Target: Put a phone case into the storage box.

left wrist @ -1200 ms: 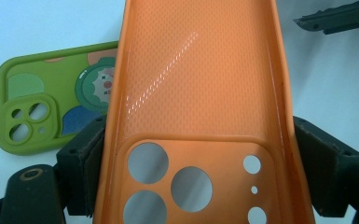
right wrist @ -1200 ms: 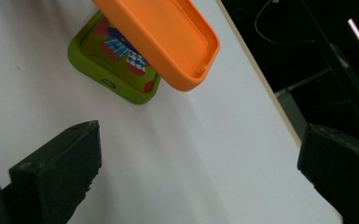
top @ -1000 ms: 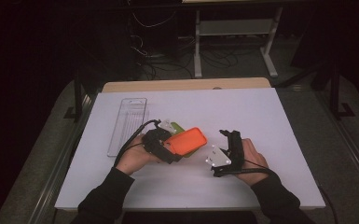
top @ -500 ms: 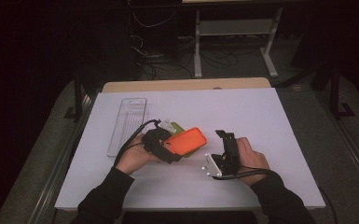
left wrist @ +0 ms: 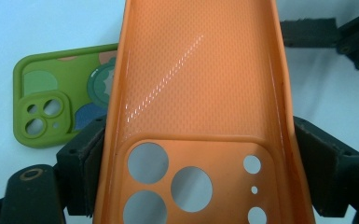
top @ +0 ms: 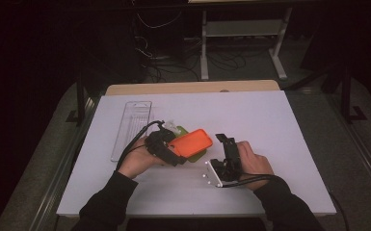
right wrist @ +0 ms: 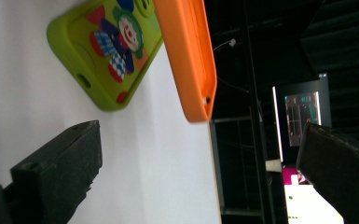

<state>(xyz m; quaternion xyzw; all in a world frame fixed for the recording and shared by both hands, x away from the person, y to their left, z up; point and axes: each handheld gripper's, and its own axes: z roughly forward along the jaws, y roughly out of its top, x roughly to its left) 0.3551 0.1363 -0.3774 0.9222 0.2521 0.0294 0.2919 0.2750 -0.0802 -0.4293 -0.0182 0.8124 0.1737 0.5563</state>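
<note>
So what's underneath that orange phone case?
A green case lies flat on the white table, partly beneath the orange case held up by the left gripper. Its printed figure shows; the part behind the orange one is hidden.

Right gripper [top: 224, 147] is the mover: over the last second it slides left across the table toward the orange phone case [top: 191, 143], closing the gap. It also rolls, so its white plate now sits at the near-left. Its jaws stand wide apart, the case's end showing between them.
</note>
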